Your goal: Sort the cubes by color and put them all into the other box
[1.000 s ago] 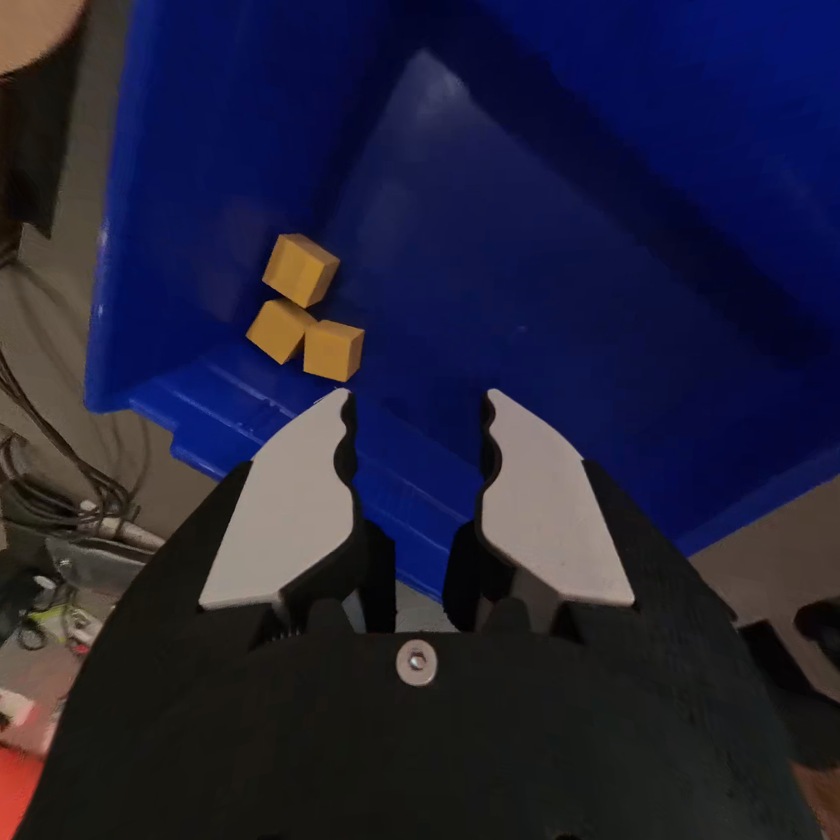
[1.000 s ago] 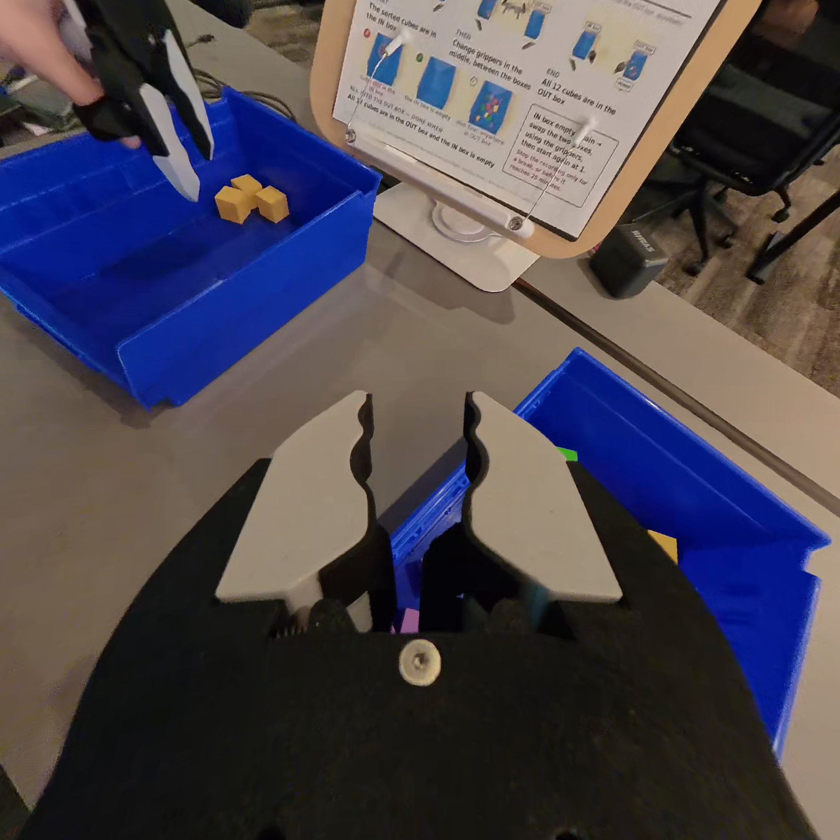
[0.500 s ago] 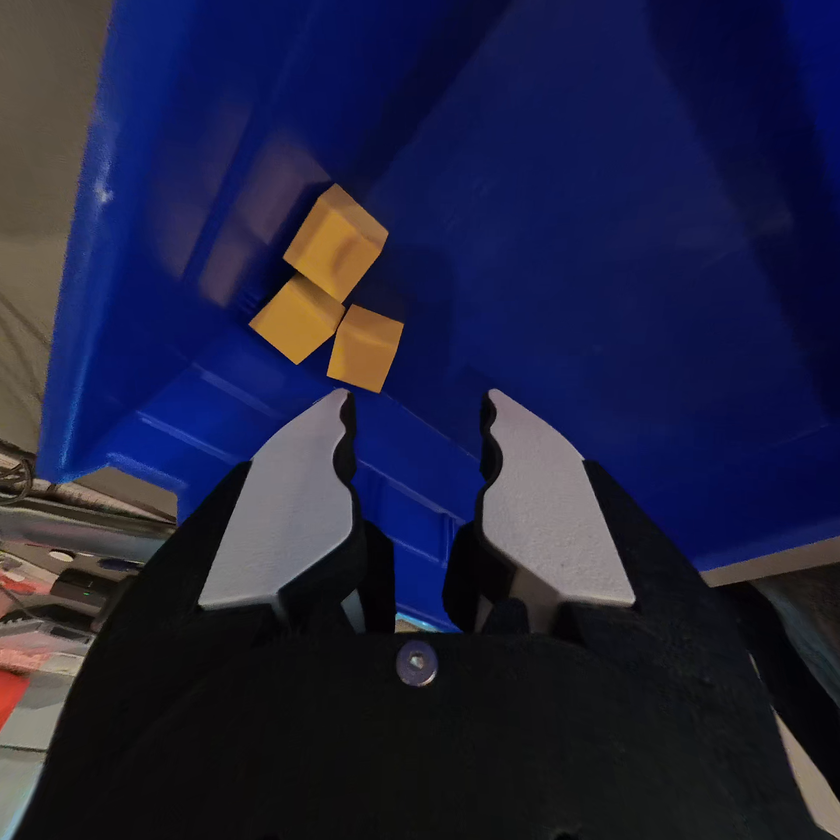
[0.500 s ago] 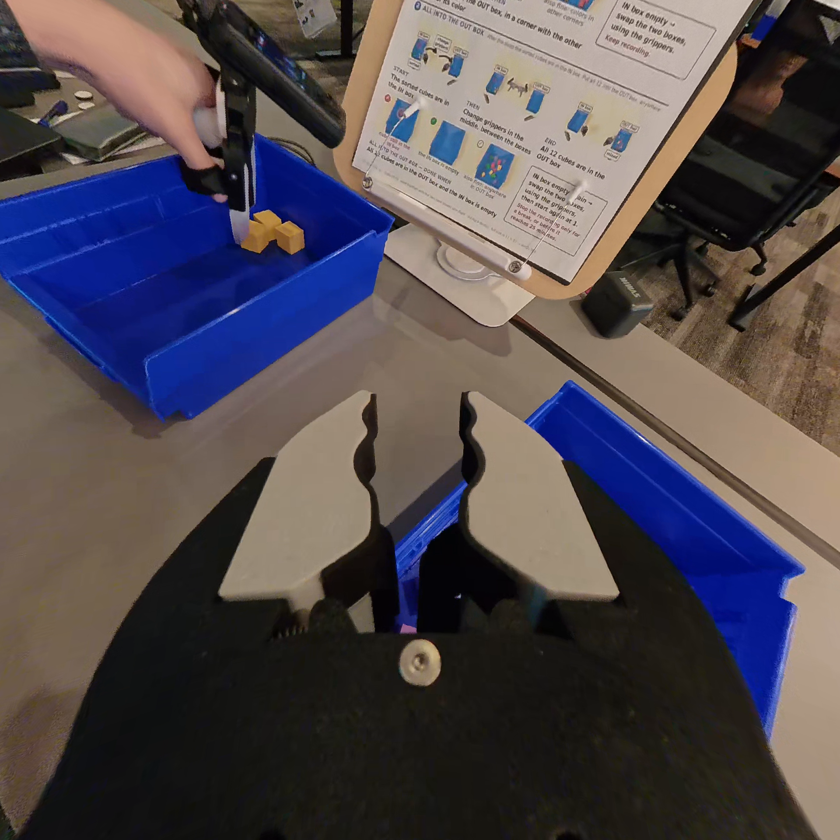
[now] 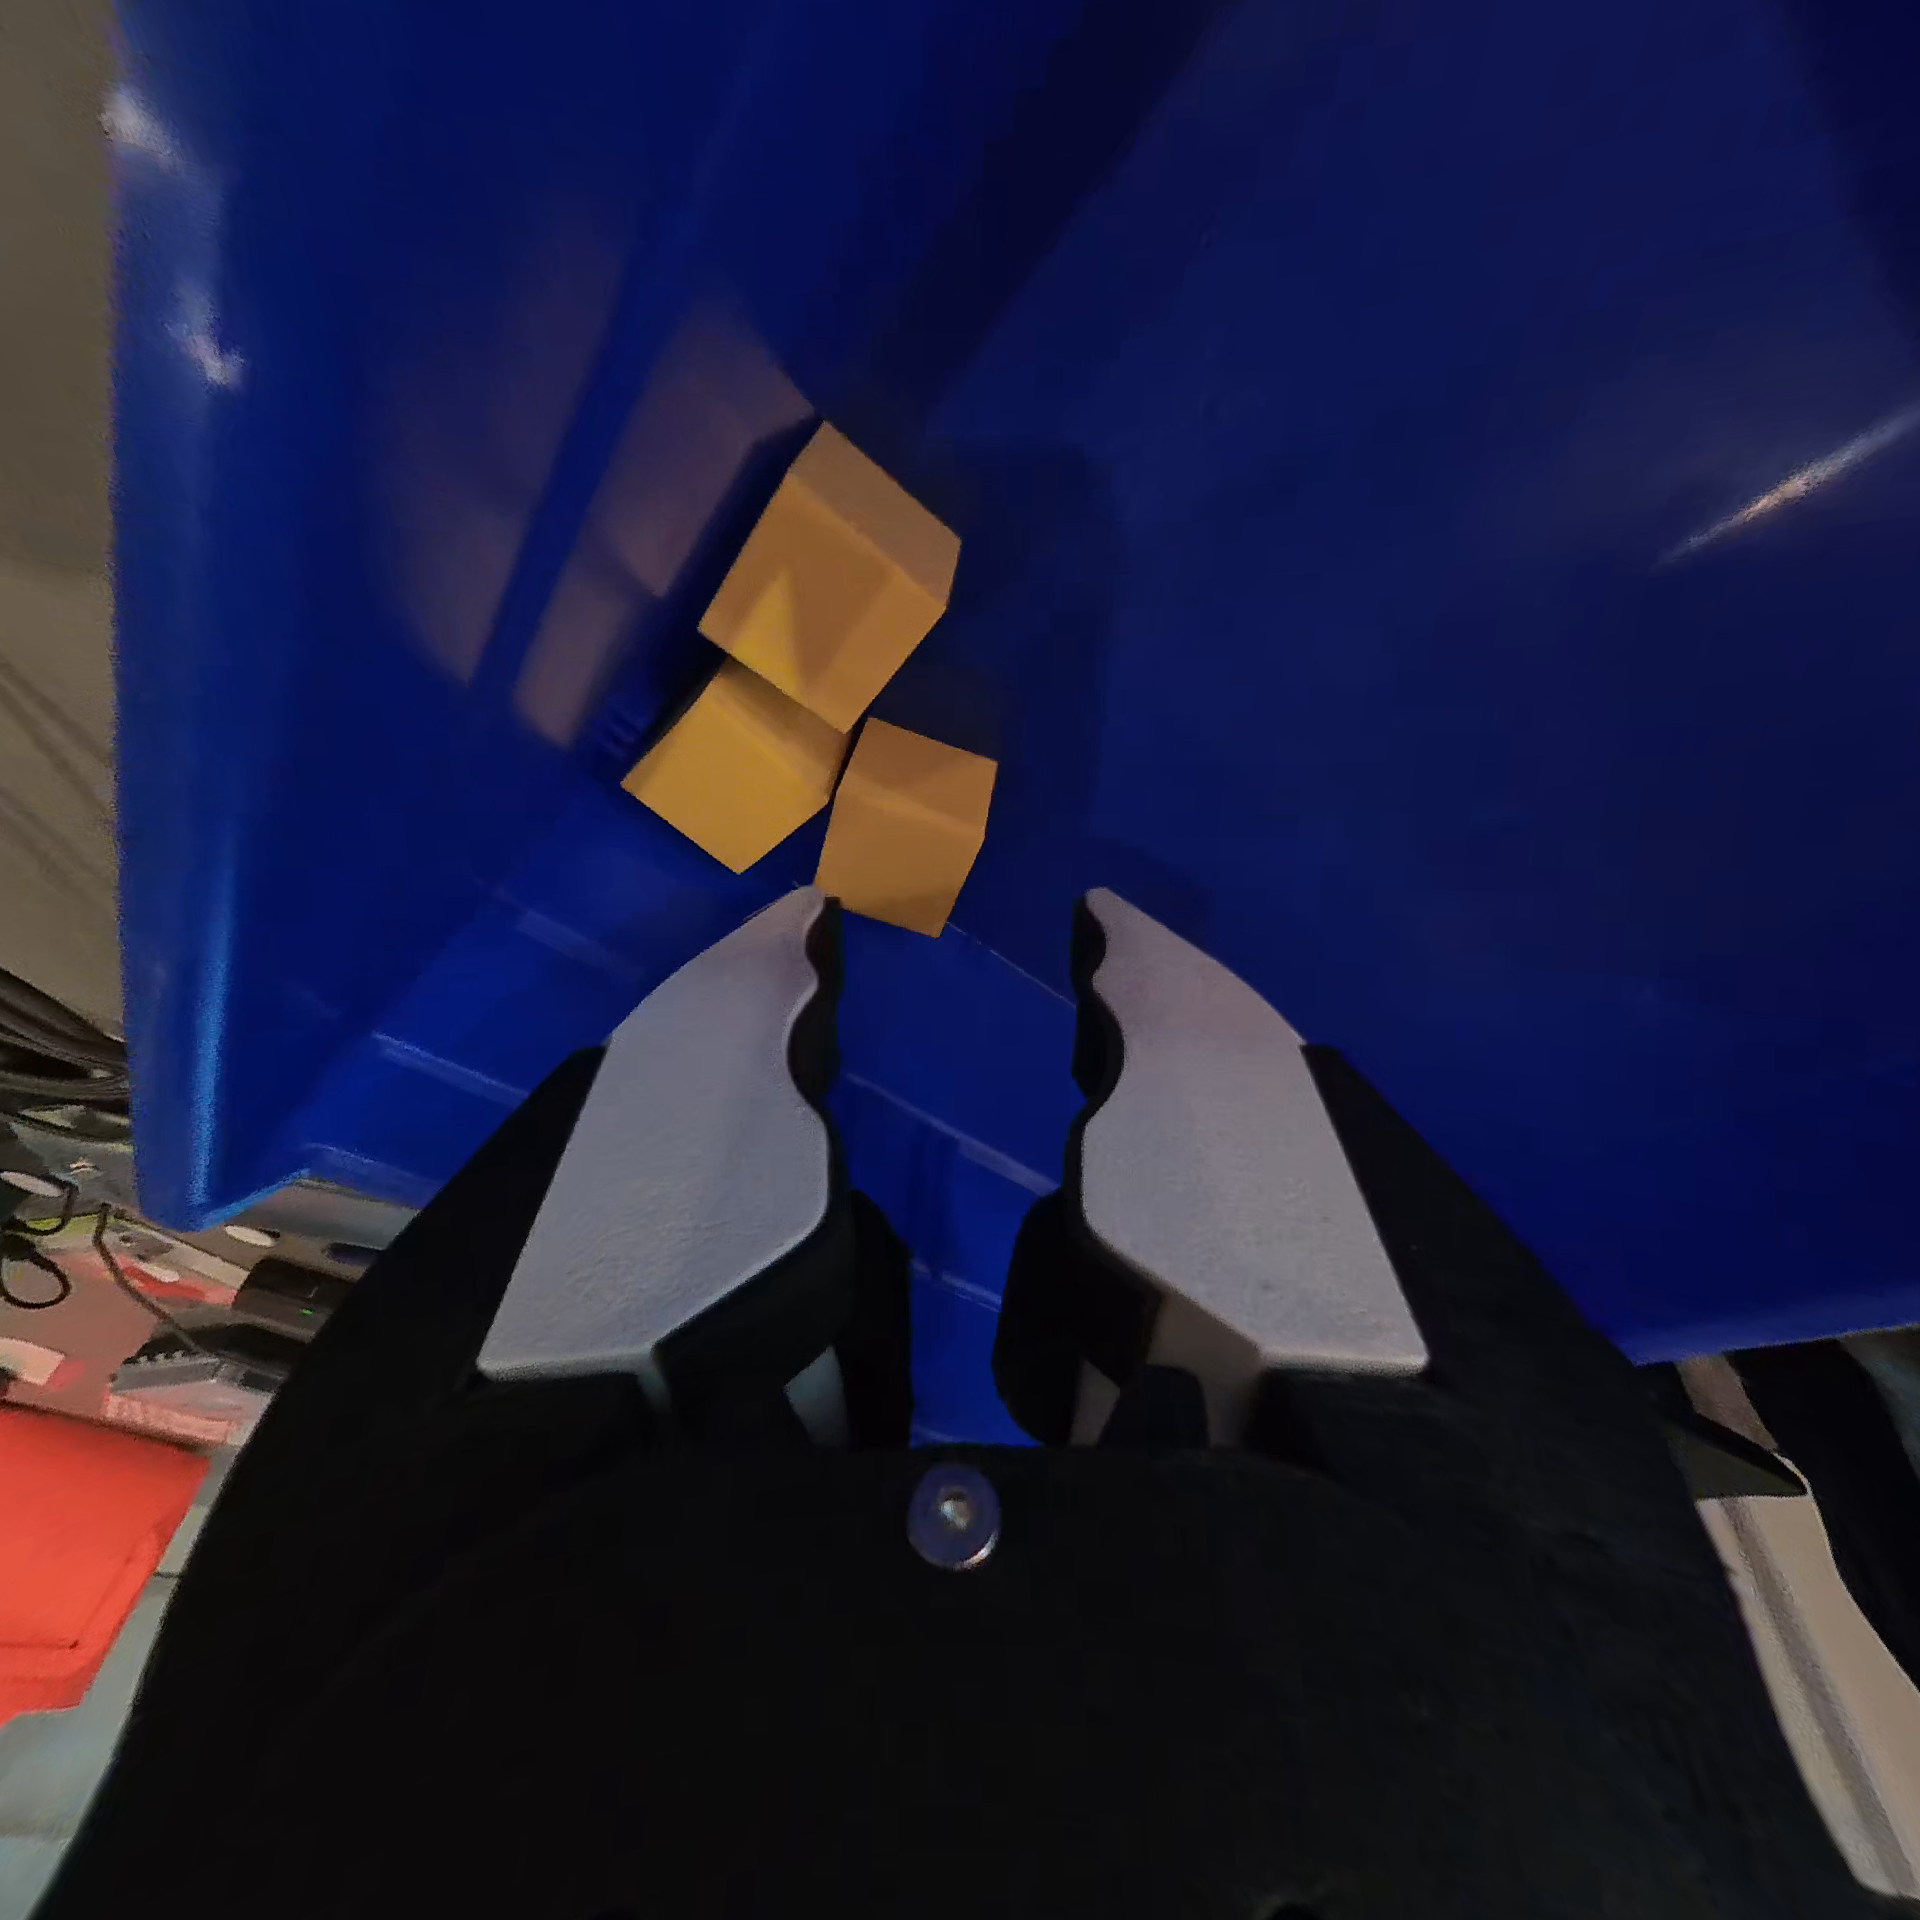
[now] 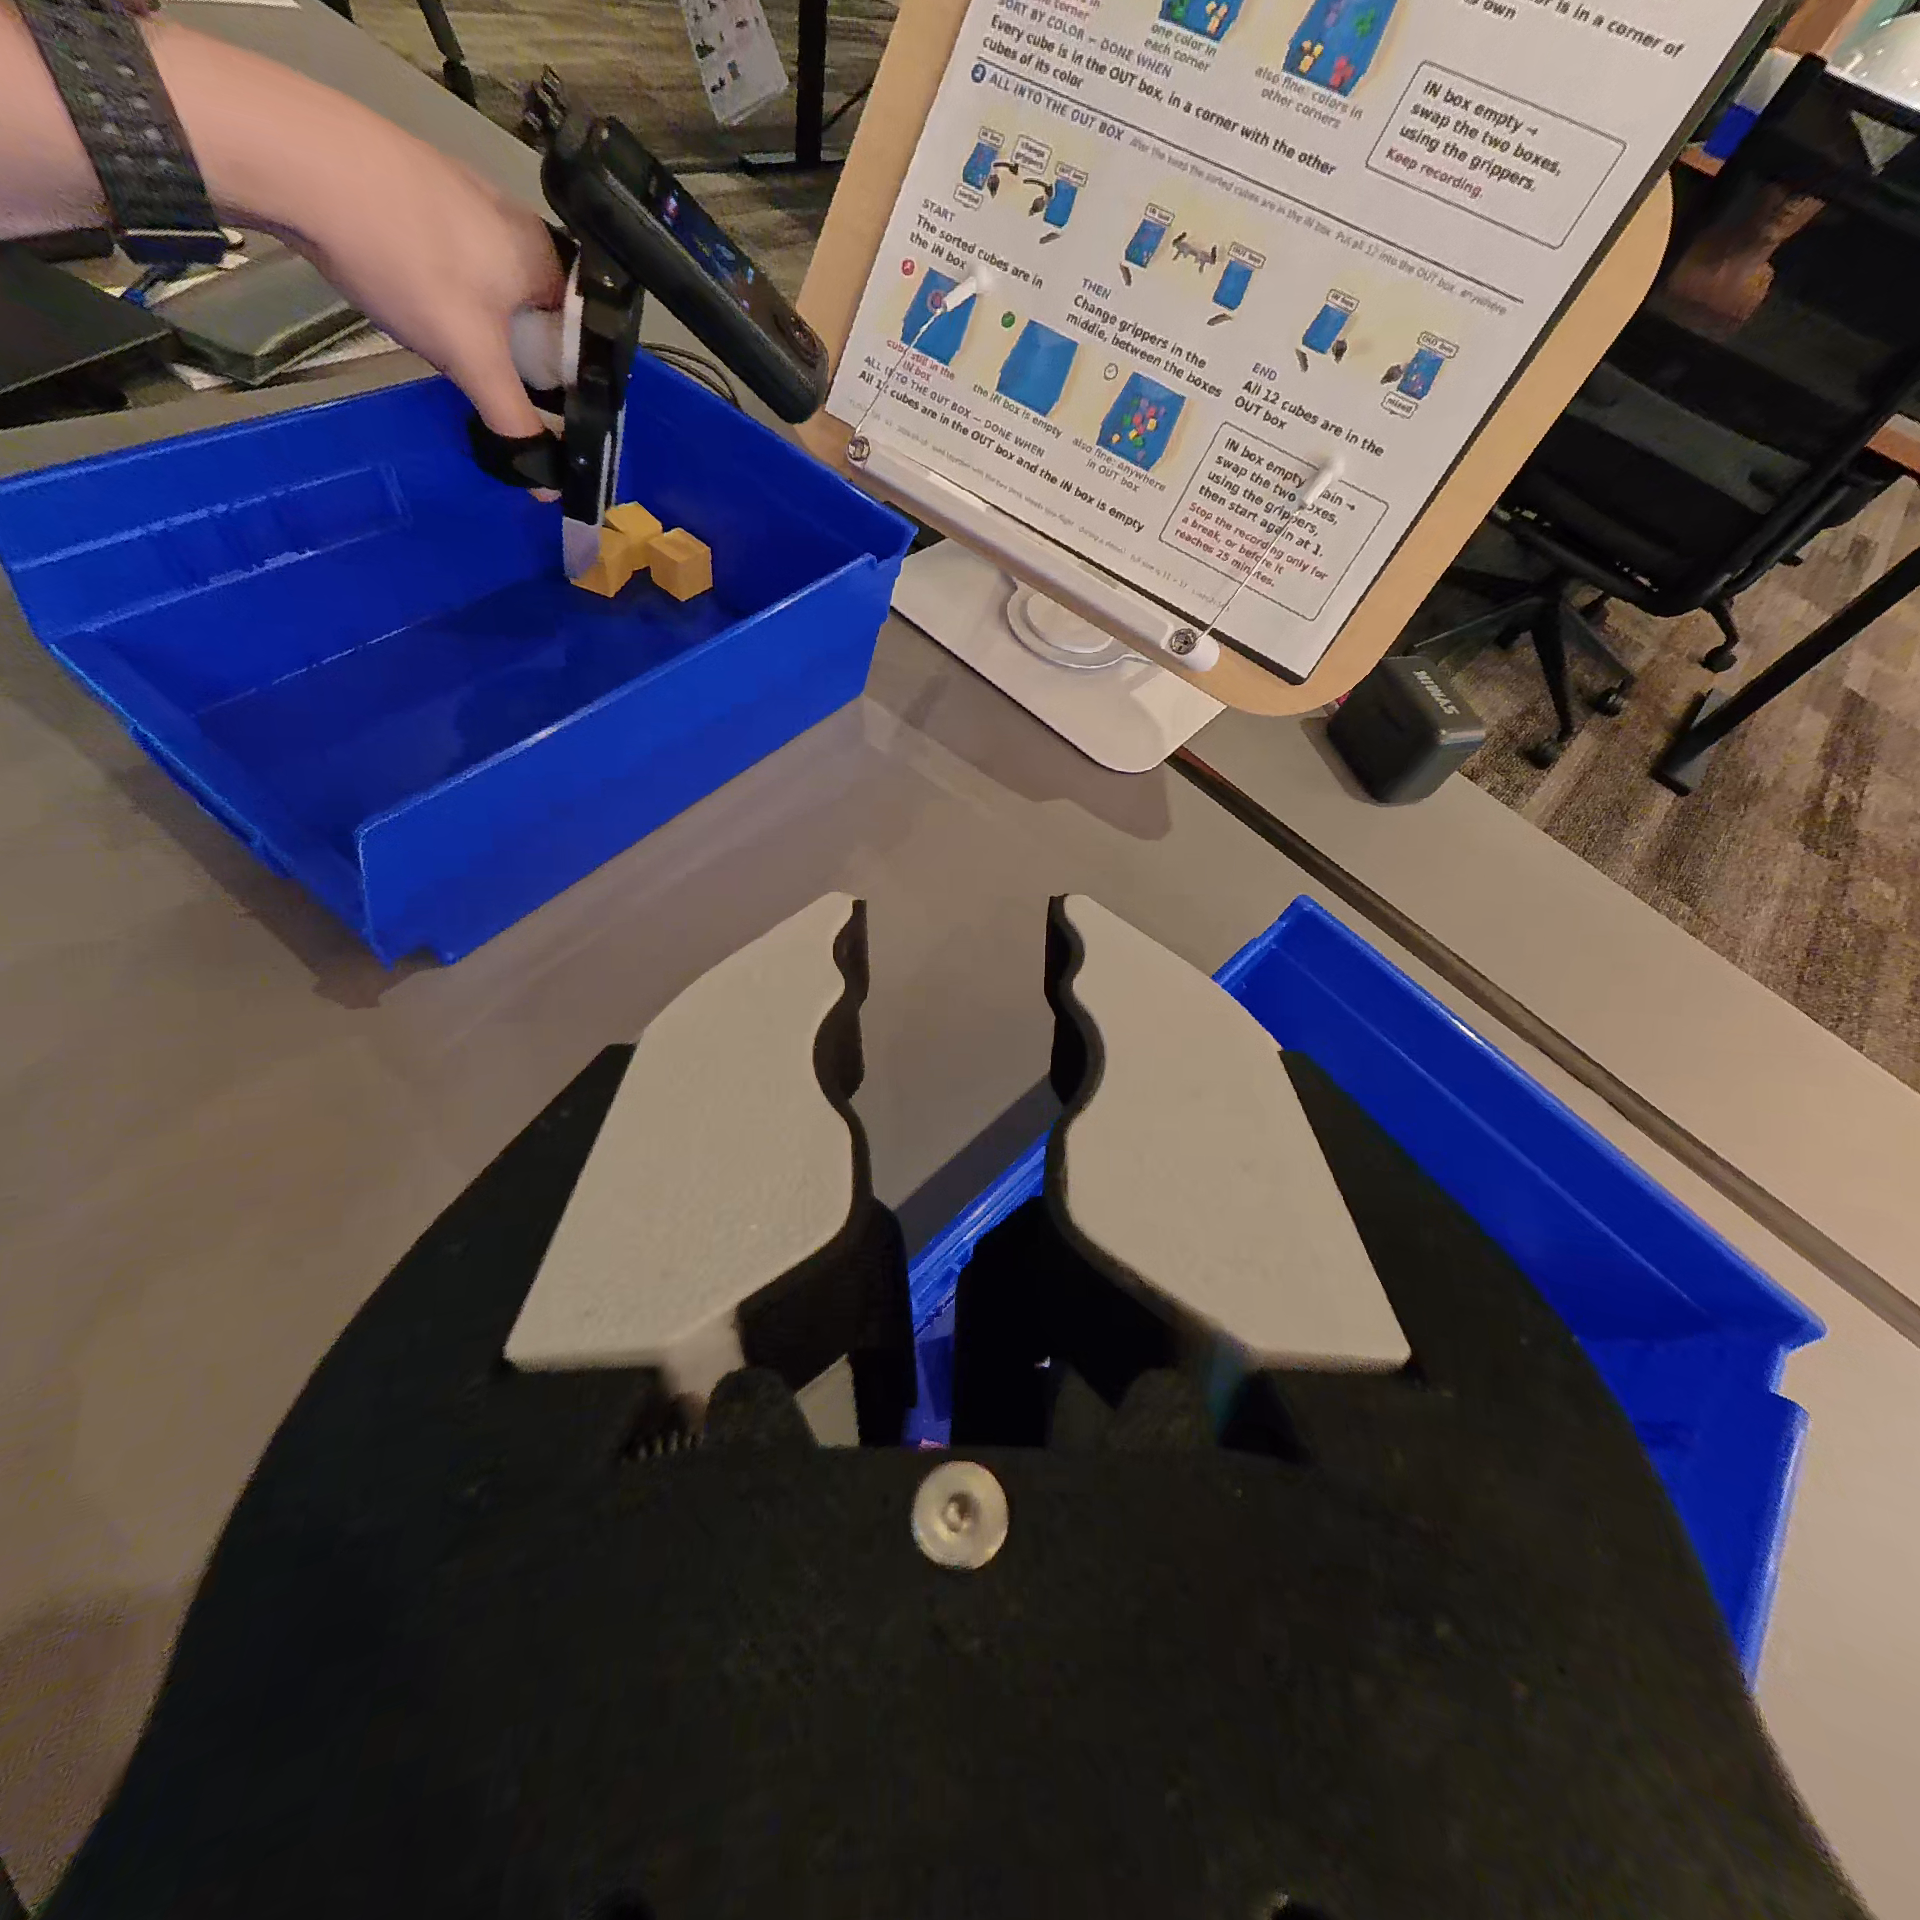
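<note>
The left claw [image 5: 951,909] hangs inside the far blue bin [image 6: 582,790], its two grey fingers parted with nothing between them. Its tips sit just above a cluster of three yellow cubes [image 5: 821,675] packed against one another in the bin's corner; the left fingertip [image 5: 800,914] is just beside the nearest cube [image 5: 904,821], though I cannot tell whether it touches. From across the worktop [image 6: 260,1091], the same claw is seen edge-on in a person's hand [image 6: 436,281], and its fingers cover part of the cubes, so only two yellow blocks are clear from that side. A dark strap circles the wrist, cut off at the picture's edge.

The right claw [image 6: 951,909] is also spread apart and empty, held above the bare grey worktop near the corner of the near blue bin [image 6: 1507,1143]. Its black body hides most of that bin's inside; only a speck of purple shows through the gap by the screw.

Behind the bins stands an instruction board [image 6: 1247,312] on a white base, its top cropped. The view along the left claw is blurred toward the edges, where cables and a red patch [image 5: 73,1558] are hard to make out.
</note>
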`<state>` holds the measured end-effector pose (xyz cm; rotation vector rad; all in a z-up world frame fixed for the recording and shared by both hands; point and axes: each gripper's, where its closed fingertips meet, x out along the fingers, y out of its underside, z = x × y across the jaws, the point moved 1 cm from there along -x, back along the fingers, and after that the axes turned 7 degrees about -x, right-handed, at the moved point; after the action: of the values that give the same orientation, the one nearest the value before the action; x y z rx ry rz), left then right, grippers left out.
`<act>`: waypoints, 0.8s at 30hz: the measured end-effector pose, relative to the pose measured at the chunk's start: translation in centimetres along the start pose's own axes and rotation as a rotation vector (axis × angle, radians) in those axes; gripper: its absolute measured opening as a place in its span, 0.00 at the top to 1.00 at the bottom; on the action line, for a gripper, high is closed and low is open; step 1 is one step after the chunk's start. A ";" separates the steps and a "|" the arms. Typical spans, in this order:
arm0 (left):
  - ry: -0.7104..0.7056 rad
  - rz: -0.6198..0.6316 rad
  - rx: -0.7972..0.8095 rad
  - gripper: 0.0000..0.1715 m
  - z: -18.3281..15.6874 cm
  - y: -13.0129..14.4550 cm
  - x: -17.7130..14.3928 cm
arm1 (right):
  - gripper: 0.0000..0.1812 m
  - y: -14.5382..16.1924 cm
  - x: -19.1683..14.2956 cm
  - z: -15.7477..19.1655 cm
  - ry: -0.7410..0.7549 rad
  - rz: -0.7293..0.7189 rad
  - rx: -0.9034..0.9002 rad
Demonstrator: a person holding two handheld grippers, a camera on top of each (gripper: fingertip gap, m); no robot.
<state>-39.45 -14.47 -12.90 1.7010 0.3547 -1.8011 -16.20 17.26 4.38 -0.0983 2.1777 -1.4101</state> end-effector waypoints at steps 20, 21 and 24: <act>-0.087 0.078 0.003 0.69 0.6 0.4 1.3 | 0.83 -0.7 -0.5 0.1 0.008 -0.027 -0.018; -0.081 0.085 -0.008 0.70 0.5 0.4 1.4 | 0.83 -0.7 -0.6 0.1 0.010 -0.029 -0.018; -0.077 0.058 -0.046 0.73 0.4 0.2 1.8 | 0.83 -0.9 -0.9 0.0 0.016 -0.036 -0.023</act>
<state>-39.64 -15.30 -14.56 1.5899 0.3081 -1.7970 -15.66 17.16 5.47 -0.1361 2.2155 -1.4105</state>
